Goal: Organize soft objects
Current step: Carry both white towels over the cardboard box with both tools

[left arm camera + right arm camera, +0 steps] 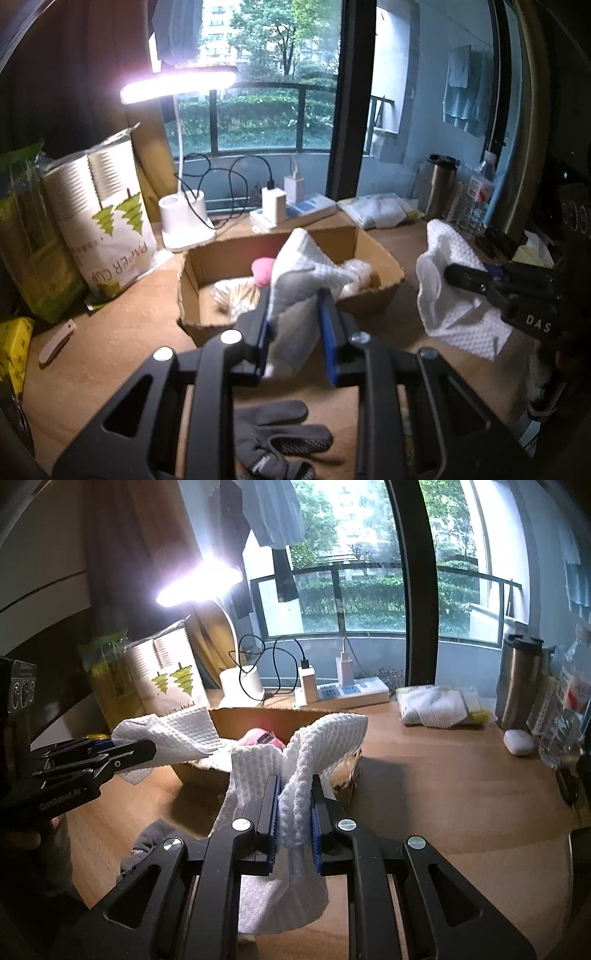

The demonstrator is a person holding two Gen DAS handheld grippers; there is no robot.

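- Both tongs, left (293, 314) and right (294, 801), pinch one white cloth (325, 734), stretched above the box (373, 295) just ahead
- Mid-fold; next, I'd guess, bring the ends together, lower it in

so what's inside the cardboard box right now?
In the cardboard box: a pink soft item, a clear bag of cotton swabs and crinkled clear wrap. The white cloth held in the left tongs hides the middle.

waffle-textured white cloth (325, 734), matt cardboard box (373, 299)
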